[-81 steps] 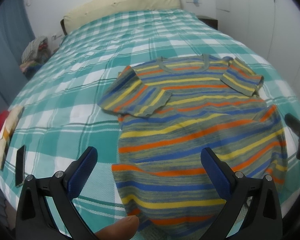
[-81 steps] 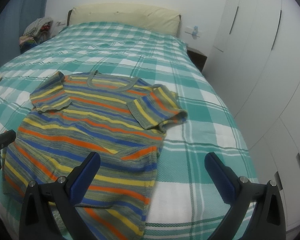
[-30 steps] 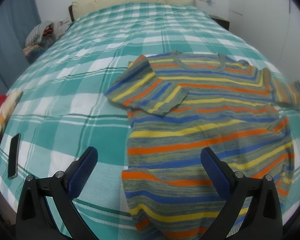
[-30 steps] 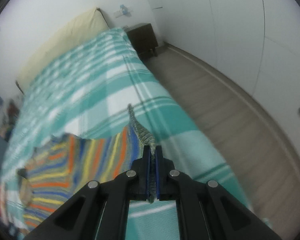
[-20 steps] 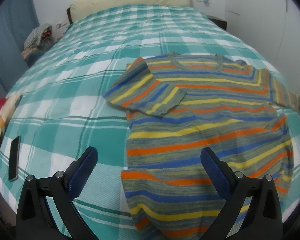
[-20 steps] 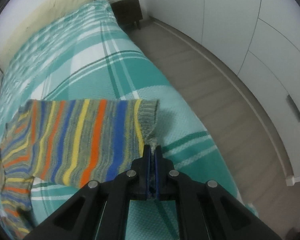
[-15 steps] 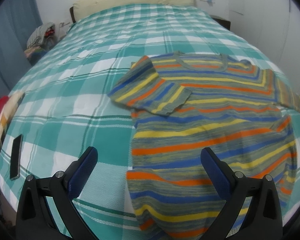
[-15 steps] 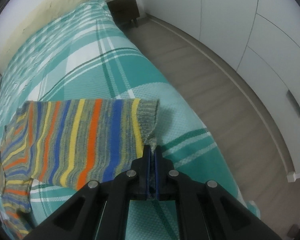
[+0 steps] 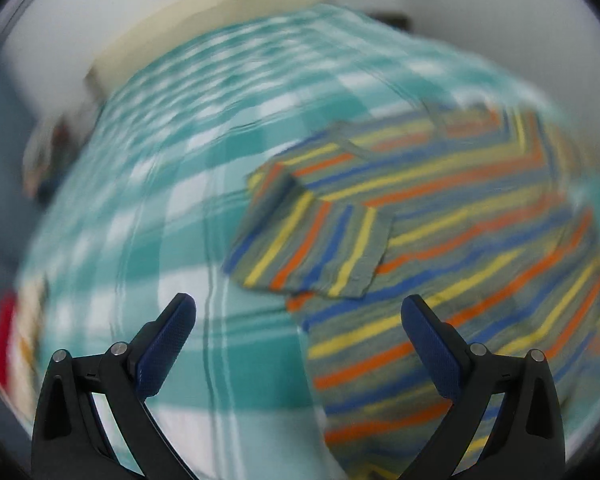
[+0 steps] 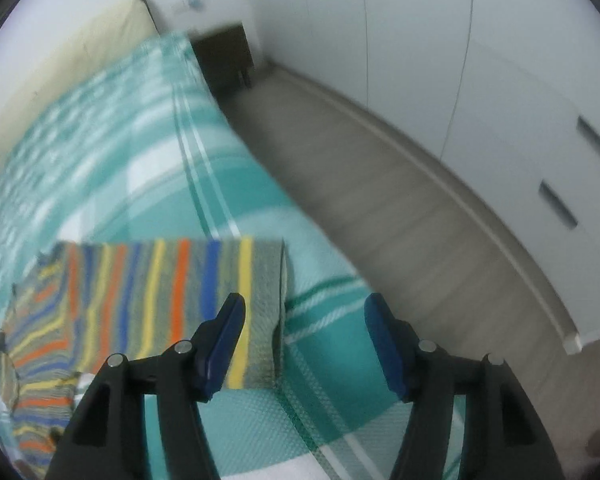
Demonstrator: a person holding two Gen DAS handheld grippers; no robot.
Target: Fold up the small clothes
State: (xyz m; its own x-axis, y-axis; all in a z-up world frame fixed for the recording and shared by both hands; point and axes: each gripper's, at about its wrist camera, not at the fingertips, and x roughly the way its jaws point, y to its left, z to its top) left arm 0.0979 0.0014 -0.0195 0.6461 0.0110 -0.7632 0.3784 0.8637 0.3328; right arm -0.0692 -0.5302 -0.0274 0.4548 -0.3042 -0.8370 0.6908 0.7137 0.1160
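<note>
Released: right gripper (image 10: 304,320), formerly clamping sleeve (image 10: 204,292), now spread, empty. Left gripper (image 9: 298,322) wide apart, empty, above striped shirt (image 9: 440,248) on bed (image 9: 140,200).

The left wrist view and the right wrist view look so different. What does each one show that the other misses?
Only the left wrist view shows the striped shirt's body with one sleeve folded onto it, plus something red at the bed's edge. Only the right wrist view shows the other sleeve spread flat, the wooden floor, the white wardrobe and a dark nightstand. Both show the checked bedspread, the pale headboard, and open fingers holding nothing: left gripper, right gripper.
</note>
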